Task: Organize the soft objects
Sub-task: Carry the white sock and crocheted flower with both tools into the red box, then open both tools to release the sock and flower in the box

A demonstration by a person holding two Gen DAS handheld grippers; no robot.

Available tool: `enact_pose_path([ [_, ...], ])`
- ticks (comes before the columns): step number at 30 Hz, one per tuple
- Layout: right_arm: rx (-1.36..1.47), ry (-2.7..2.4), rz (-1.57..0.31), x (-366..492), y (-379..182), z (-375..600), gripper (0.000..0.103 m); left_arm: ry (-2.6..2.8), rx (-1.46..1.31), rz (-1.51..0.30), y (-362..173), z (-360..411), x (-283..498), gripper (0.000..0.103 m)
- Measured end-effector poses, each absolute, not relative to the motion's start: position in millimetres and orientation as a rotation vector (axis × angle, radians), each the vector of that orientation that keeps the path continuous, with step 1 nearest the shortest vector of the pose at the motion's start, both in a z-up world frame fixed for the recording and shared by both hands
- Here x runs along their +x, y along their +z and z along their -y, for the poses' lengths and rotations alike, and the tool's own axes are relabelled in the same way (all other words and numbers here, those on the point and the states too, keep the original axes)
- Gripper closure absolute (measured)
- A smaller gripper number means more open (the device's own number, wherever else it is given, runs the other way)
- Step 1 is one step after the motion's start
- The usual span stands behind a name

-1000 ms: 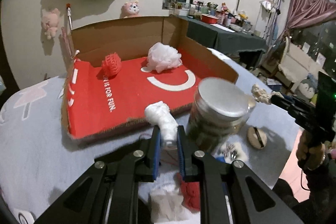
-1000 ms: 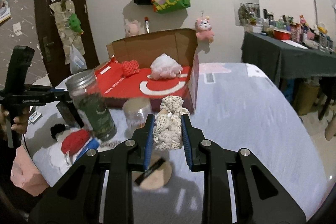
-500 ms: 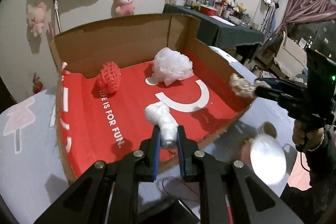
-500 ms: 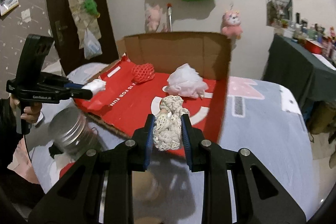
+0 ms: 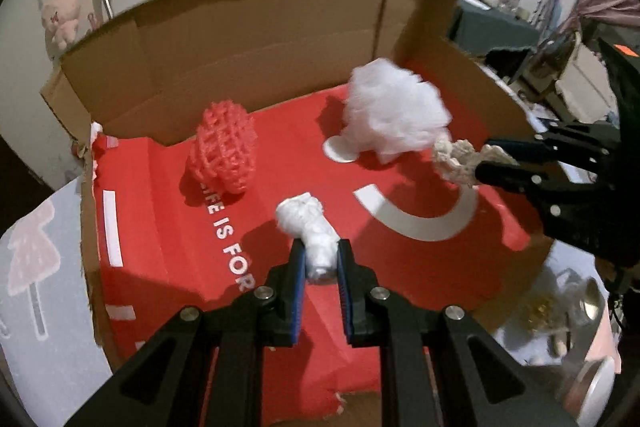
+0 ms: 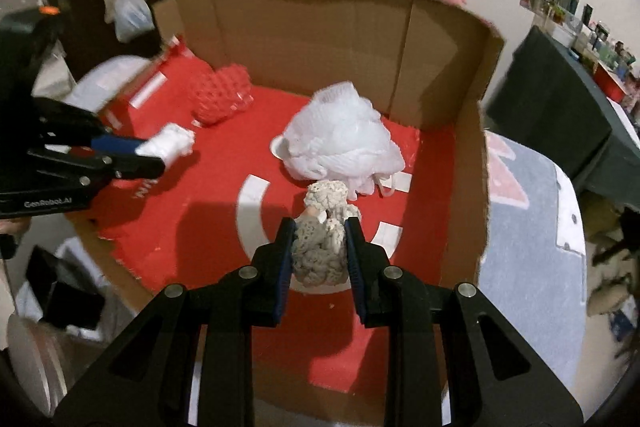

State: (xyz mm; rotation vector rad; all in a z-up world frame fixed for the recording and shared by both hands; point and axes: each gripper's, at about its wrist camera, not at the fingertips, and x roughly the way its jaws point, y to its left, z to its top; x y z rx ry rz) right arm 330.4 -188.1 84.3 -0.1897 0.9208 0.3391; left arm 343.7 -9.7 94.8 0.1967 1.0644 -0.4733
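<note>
My left gripper is shut on a small white wad and holds it over the red floor of the open cardboard box. My right gripper is shut on a cream crocheted piece over the box's white ring print. Each gripper shows in the other view: the right gripper with the crocheted piece, the left gripper with the white wad. A red mesh ball and a white mesh puff lie inside the box, also in the right wrist view as ball and puff.
The box sits on a grey printed cloth. A metal-lidded jar and small clutter lie outside the box's near right corner. Dark flat objects lie at the box's left. A dark-covered table stands at the right.
Both grippers have moved forward from the clutter by the jar to over the box floor, each still holding its soft item.
</note>
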Motion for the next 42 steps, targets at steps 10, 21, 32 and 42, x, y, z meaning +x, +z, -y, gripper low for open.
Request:
enact_pose_path([
  [10,-0.229,0.238,-1.043,359.6,54.8,186.5,0.079,-0.396,0.235,-1.135,68.5,8.3,361.7,0.086],
  [21,-0.264,0.21,-1.047,364.2,52.4,183.0,0.078,-0.348,0.25,-1.137,63.4,4.2,364.0,0.082],
  [32,-0.271,0.224,-1.061,360.9,50.5,179.5,0.065,-0.347,0.242,-1.084,68.2,3.0,355.3,0.053],
  [42,-0.261,0.246,-0.961,324.8,85.5,175.8,0.042,-0.344,0.187,-0.885,125.5,-3.8,296.3,0.022],
])
